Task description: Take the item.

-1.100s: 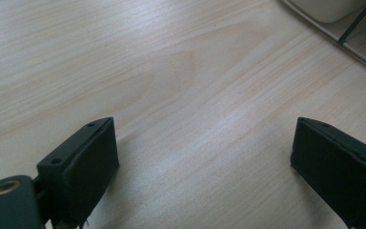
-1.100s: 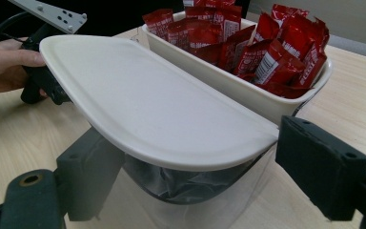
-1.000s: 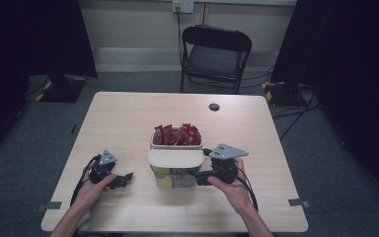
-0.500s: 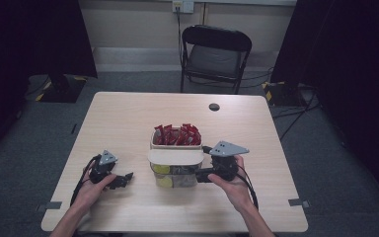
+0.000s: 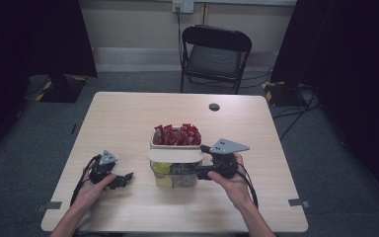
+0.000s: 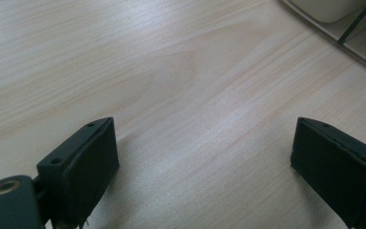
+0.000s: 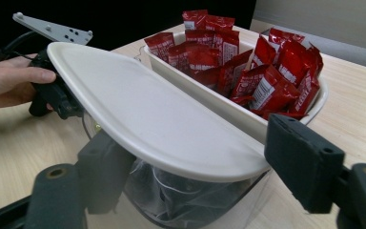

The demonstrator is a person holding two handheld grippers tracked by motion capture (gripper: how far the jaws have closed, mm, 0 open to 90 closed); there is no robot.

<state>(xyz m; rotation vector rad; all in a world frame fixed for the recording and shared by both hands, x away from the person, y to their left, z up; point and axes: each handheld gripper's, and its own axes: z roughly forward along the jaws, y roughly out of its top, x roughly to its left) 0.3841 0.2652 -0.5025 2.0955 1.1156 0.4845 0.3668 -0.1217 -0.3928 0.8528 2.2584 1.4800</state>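
Note:
A clear container (image 5: 175, 175) (image 7: 186, 200) stands at the table's middle front with a white lid (image 5: 174, 155) (image 7: 143, 114) lying tilted on it. Yellow and dark contents show through its wall. Directly behind it is a white tub (image 5: 151, 144) (image 7: 209, 102) packed with red packets (image 5: 176, 134) (image 7: 267, 81). My right gripper (image 5: 200, 173) (image 7: 195, 162) is at the container's right end. Its jaws have just been closing with the lid's near end between them; the left jaw sits under the lid, not pressing it. My left gripper (image 5: 127, 177) (image 6: 205, 162) rests open on the bare table to the left.
The wooden table (image 5: 128, 118) has free room on the left, right and far side. A small black round object (image 5: 214, 106) lies near the far edge. A folding chair (image 5: 216, 54) stands beyond the table. The hand with the left gripper (image 7: 52, 95) appears behind the lid.

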